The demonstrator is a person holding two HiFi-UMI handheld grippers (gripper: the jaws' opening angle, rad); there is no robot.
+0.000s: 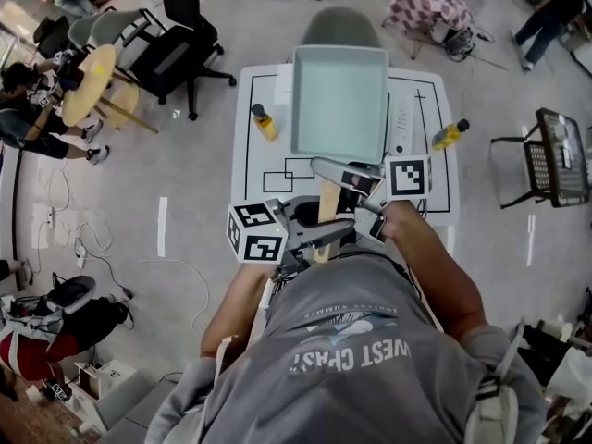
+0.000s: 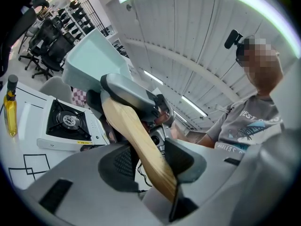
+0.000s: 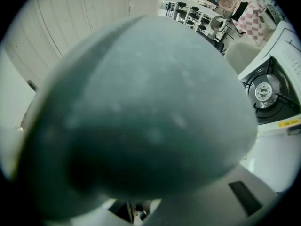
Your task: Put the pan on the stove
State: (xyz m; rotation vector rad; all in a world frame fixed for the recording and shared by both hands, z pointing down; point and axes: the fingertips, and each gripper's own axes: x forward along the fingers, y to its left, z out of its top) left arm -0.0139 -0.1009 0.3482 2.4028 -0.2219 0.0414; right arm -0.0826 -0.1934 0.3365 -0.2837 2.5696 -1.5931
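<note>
A square pale-green pan [image 1: 340, 100] with a wooden handle [image 1: 327, 203] hangs above the white table [image 1: 248, 146], over most of the white gas stove [image 1: 400, 118]. My left gripper [image 1: 319, 234] is shut on the handle's near end. The wood runs between the left gripper's dark pads [image 2: 115, 161]. My right gripper [image 1: 338, 172] clamps the handle close to the pan, and its grey jaw shows over the wood in the left gripper view. The pan's underside [image 3: 141, 107] fills the right gripper view and hides those jaws. The stove [image 3: 268, 95] and its burner [image 2: 66, 121] lie beneath.
One yellow oil bottle [image 1: 265, 123] stands left of the pan and another [image 1: 449, 134] at the table's right edge. A grey chair [image 1: 340, 28] is behind the table, a black office chair [image 1: 176, 35] to the left, a wire chair [image 1: 555, 155] to the right. People sit far left.
</note>
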